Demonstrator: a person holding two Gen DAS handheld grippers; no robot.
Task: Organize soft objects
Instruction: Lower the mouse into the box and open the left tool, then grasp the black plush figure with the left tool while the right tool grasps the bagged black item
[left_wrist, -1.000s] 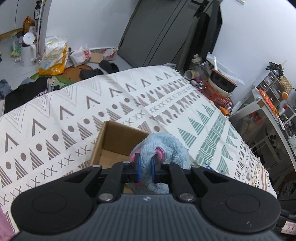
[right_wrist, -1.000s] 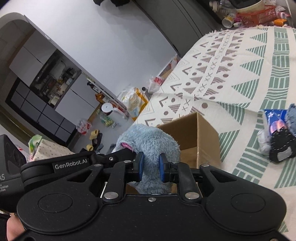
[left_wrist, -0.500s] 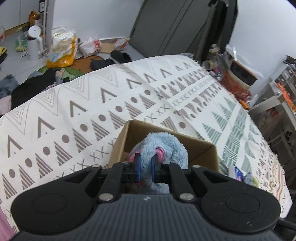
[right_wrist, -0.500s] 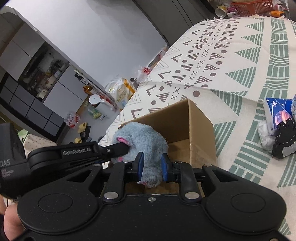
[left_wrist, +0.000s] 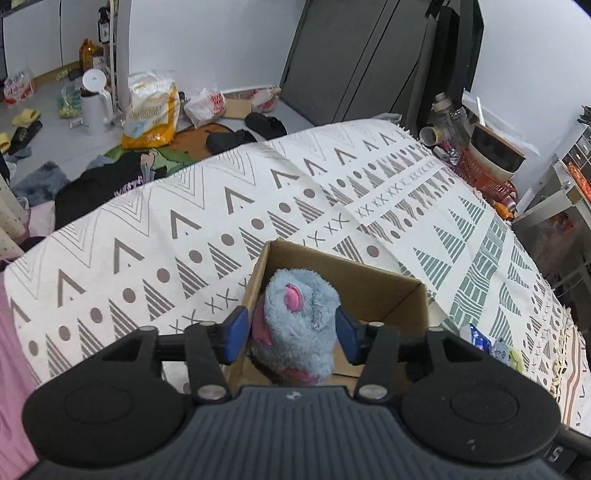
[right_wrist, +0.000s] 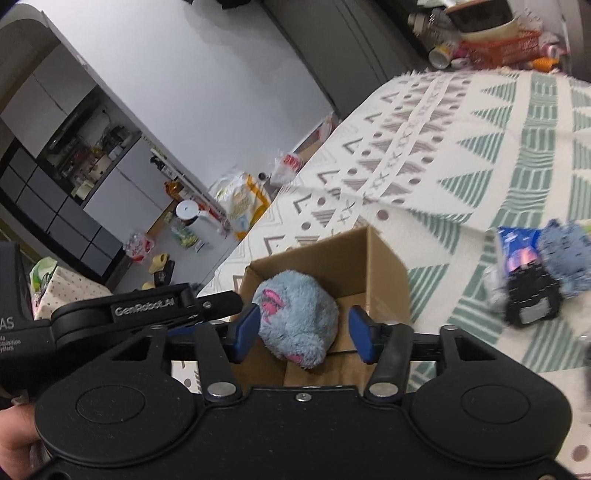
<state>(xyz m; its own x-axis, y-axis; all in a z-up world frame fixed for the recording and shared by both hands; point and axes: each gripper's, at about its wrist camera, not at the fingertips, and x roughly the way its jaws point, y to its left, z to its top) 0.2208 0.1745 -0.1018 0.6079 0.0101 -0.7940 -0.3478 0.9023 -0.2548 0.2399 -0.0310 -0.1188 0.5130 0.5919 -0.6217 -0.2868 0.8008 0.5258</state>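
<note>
A fluffy blue plush toy (left_wrist: 295, 321) with pink patches lies inside an open cardboard box (left_wrist: 373, 284) on the patterned cloth. My left gripper (left_wrist: 291, 338) stands open, its blue pads on either side of the toy. In the right wrist view the same plush toy (right_wrist: 295, 317) rests in the cardboard box (right_wrist: 369, 258), and my right gripper (right_wrist: 303, 338) is open around it with a gap at each pad. The left gripper's black arm (right_wrist: 147, 306) reaches in from the left there.
A blue soft item (right_wrist: 565, 251), a blue packet (right_wrist: 517, 247) and a black object (right_wrist: 532, 299) lie on the cloth (left_wrist: 184, 236) right of the box. Bags, shoes and clothes litter the floor beyond the cloth's far edge. An orange basket (left_wrist: 484, 177) stands at the far right.
Both grippers were shut on the plush toy above the box. They lowered it in and both have opened, leaving the toy resting in the box.
</note>
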